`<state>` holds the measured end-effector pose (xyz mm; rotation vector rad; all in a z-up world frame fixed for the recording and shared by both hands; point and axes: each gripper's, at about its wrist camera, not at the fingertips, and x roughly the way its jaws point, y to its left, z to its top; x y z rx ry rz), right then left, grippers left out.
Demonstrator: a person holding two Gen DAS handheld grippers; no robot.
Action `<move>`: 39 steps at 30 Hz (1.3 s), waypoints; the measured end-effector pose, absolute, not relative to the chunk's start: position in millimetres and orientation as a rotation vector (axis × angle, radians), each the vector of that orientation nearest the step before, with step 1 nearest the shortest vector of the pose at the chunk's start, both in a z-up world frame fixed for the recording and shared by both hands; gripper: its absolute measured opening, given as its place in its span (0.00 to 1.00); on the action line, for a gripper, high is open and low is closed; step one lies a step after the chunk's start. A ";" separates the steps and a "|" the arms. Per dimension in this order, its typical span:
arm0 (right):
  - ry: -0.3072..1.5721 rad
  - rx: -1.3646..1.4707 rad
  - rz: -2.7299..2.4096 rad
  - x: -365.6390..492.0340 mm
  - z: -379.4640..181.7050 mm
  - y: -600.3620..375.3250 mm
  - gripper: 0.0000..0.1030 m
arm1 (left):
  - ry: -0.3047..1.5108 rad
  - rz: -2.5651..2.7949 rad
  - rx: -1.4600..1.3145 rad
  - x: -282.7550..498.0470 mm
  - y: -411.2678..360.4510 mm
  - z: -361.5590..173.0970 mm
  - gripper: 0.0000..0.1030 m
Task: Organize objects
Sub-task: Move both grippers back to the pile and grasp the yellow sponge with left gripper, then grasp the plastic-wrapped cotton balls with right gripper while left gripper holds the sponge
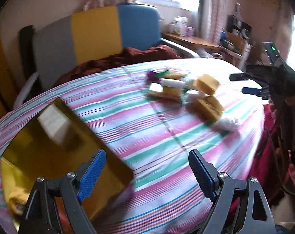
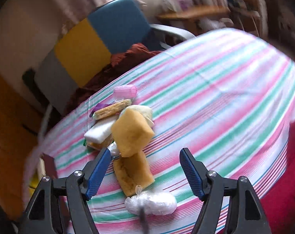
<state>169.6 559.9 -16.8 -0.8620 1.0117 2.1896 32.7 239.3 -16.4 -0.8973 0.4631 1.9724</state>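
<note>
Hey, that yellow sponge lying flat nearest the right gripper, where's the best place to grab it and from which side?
Grip the lower yellow sponge across its narrow width, one finger on each long side, coming down from above. It lies flat on the striped cloth and its far end sits under the upper sponge, so aim for the near half. The right gripper is open.

On my left view, the box (image 1: 55,146) sits on the bed (image 1: 166,136), left of the heap of sponges (image 1: 186,91). Behind the bed stands a chair (image 1: 100,33). On my right view, a wrapped bundle (image 2: 151,202) lies nearest, before two sponges (image 2: 131,132).
</note>
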 end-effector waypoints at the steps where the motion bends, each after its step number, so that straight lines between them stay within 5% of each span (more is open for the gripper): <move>1: 1.037 -0.825 2.184 175.3 -16.5 563.1 0.73 | 0.472 1.950 -0.898 35.0 248.3 -18.5 0.85; 34: 1.234 -0.633 2.267 197.8 -16.7 578.0 0.74 | 0.392 1.715 -1.240 30.4 479.6 -76.1 0.88; 37: 1.236 -0.630 2.267 198.9 -16.6 578.2 0.74 | 0.433 1.689 -1.261 30.5 479.0 -88.3 0.68; 39: 1.237 -0.636 2.262 198.6 -17.2 578.8 0.74 | 0.438 1.676 -1.208 33.5 469.9 -86.6 0.65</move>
